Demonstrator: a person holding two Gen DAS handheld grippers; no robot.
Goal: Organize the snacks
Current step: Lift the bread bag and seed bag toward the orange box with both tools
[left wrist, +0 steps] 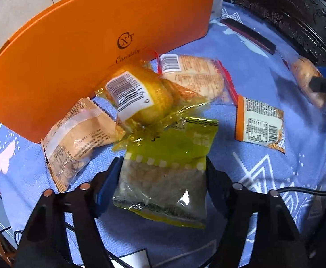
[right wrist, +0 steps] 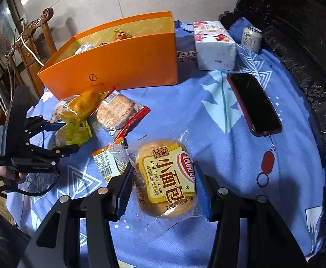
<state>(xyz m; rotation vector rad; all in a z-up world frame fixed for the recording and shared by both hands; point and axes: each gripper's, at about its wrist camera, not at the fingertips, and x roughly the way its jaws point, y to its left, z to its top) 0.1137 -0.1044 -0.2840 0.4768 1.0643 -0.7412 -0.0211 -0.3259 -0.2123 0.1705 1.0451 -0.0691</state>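
The left gripper (left wrist: 163, 185) clamps the green snack packet (left wrist: 165, 174) on the blue cloth (left wrist: 263, 78), at six o'clock from the orange box (left wrist: 84, 55). The right gripper (right wrist: 163, 187) grips the Mini French bread (right wrist: 166, 178), the phone (right wrist: 254, 105) at one o'clock.

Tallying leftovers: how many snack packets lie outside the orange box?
6: tan, yellow and red-edged by the box, orange-edged alone, green in left tool, bread in right tool. Pile may hide more.
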